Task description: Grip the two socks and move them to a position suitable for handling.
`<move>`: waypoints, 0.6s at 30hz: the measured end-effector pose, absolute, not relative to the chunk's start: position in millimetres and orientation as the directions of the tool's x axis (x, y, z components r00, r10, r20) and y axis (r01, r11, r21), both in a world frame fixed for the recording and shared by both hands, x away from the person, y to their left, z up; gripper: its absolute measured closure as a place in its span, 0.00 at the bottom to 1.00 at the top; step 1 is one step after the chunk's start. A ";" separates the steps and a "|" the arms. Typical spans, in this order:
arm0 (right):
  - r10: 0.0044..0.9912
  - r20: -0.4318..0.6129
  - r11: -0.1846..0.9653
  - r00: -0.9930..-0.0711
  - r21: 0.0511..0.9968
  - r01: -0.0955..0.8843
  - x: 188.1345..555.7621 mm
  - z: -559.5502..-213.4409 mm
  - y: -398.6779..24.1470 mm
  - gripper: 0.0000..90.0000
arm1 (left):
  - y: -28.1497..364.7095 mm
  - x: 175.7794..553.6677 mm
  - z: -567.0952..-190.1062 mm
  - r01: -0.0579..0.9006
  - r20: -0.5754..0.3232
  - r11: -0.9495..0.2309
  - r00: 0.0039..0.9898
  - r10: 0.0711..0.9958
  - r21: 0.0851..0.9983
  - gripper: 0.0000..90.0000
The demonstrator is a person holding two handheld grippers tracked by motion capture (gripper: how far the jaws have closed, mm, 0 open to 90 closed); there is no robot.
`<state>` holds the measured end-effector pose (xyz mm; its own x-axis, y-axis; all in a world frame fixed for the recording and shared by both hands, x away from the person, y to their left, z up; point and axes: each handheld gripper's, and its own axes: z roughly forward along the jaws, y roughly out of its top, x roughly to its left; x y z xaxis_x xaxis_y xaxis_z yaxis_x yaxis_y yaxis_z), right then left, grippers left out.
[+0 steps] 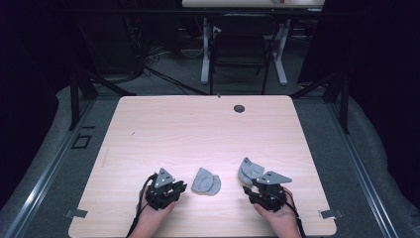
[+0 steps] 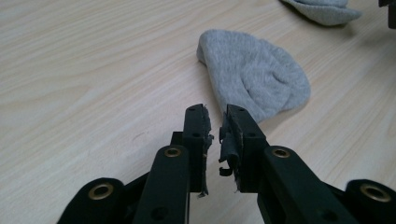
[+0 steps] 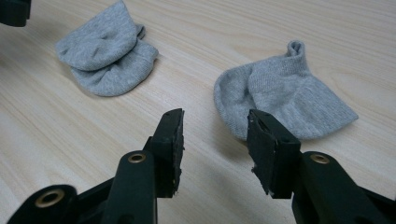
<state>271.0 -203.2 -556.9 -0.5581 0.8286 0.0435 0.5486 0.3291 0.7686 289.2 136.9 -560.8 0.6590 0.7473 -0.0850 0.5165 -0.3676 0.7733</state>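
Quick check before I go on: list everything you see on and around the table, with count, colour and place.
socks: 2, grey; folded sock near table centre front, flatter sock to its right, just ahead of the right hand-held gripper.
table: 1, light wood; a small dark round hole near its far edge.
chair: 1, black, behind the table.
second desk: 1, white legs, far back.
floor mat: grey, around the table.
left hand-held gripper: black, jaws nearly together, nothing between them, short of the folded sock.
right hand-held gripper: black, jaws apart, empty.
hands: 2, at the near edge.
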 end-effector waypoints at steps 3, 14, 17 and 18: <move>0.830 0.052 0.322 -0.556 0.769 0.552 270.6 -556.9 -203.5 0.62 | 129.6 293.8 -561.0 0.520 -0.093 -0.365 0.661 0.744 0.772 0.95; 0.830 0.055 0.319 -0.556 0.770 0.552 270.6 -556.8 -203.4 0.62 | 109.1 300.8 -566.5 0.517 -0.079 -0.401 0.681 0.728 0.756 1.00; 0.828 0.052 0.323 -0.559 0.769 0.551 270.6 -556.3 -204.1 0.62 | 108.2 302.0 -568.3 0.522 -0.084 -0.401 0.681 0.728 0.753 1.00; 0.829 0.052 0.322 -0.557 0.770 0.551 270.6 -556.3 -204.1 0.62 | 108.2 302.4 -568.9 0.522 -0.083 -0.404 0.682 0.727 0.751 1.00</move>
